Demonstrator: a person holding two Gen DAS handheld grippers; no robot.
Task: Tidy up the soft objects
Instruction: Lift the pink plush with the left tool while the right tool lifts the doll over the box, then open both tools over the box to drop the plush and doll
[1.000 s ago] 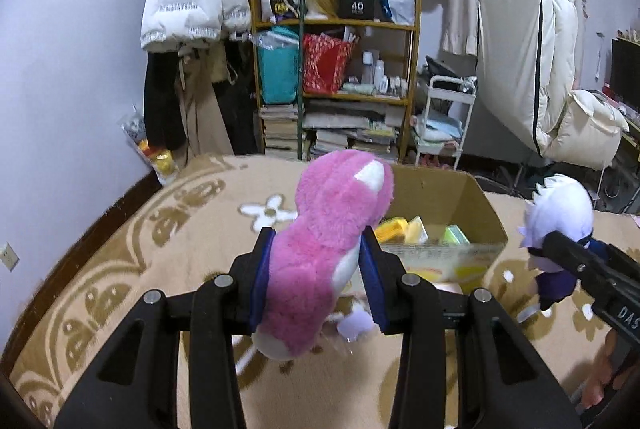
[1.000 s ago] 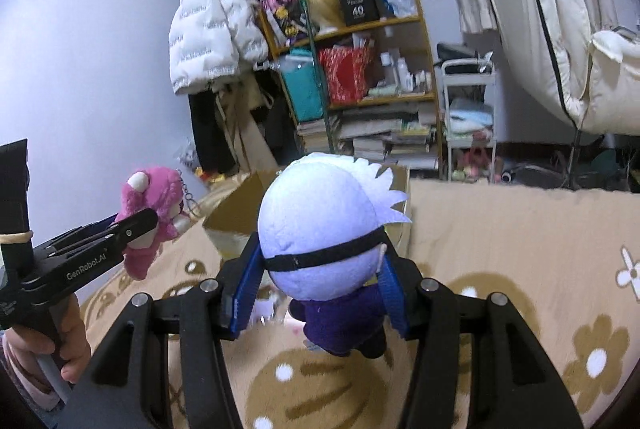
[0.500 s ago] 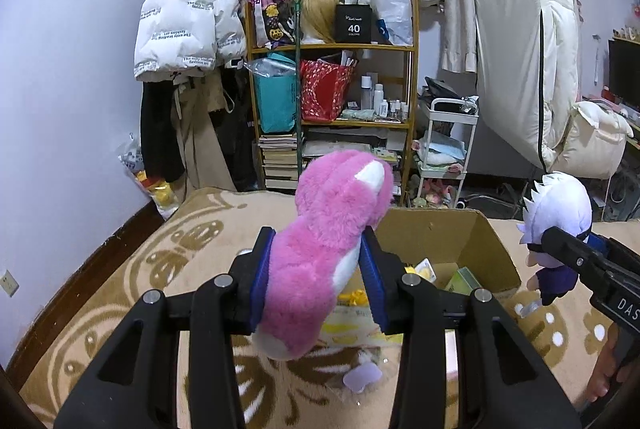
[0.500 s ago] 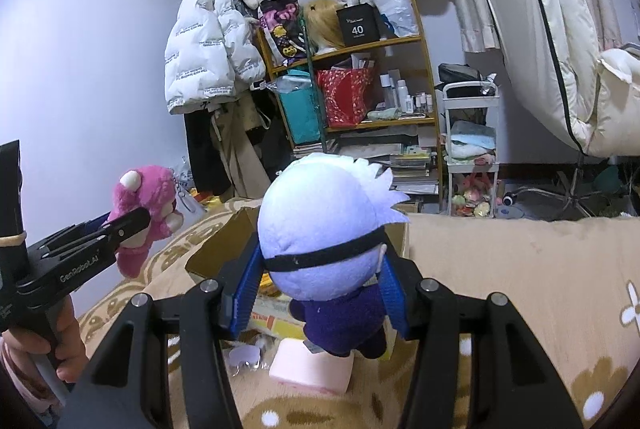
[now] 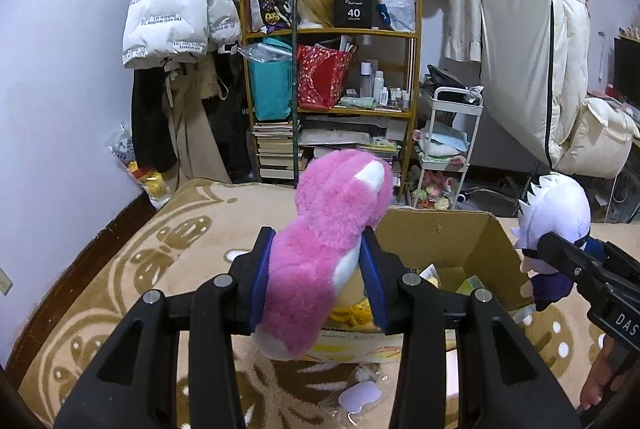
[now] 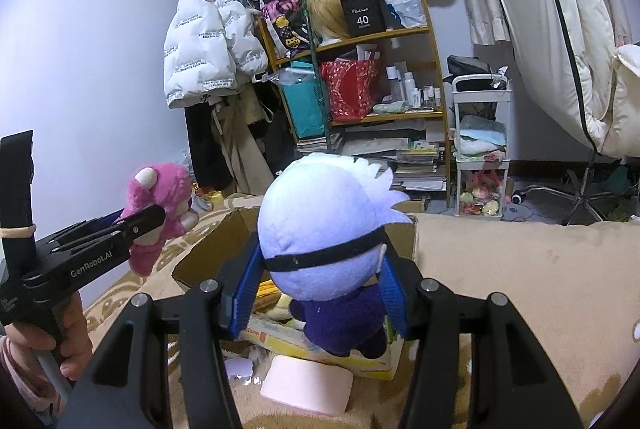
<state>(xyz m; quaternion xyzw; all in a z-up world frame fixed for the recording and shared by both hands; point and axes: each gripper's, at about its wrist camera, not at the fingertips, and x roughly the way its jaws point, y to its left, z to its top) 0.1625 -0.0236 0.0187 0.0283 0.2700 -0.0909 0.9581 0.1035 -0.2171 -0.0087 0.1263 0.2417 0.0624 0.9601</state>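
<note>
My left gripper (image 5: 316, 257) is shut on a pink plush bear (image 5: 332, 249), held above the near edge of an open cardboard box (image 5: 444, 241). In the right wrist view the same pink plush bear (image 6: 160, 205) and left gripper (image 6: 148, 221) show at the left. My right gripper (image 6: 318, 285) is shut on a plush doll (image 6: 324, 241) with a pale lavender head, black blindfold and purple body, over the cardboard box (image 6: 212, 245). That doll (image 5: 556, 217) appears at the right in the left wrist view, beside the box.
The box holds several yellow and green items and stands on a beige flowered blanket (image 5: 132, 269). A pink block (image 6: 308, 385) and a small lavender packet (image 5: 358, 395) lie before the box. Behind stand a cluttered shelf (image 5: 332, 101), hanging coats (image 5: 176, 1) and a white cart (image 5: 448, 145).
Both grippers have travelled back from the box with their plush toys; the box now shows more from the side and lower, and the pink block has come into view.
</note>
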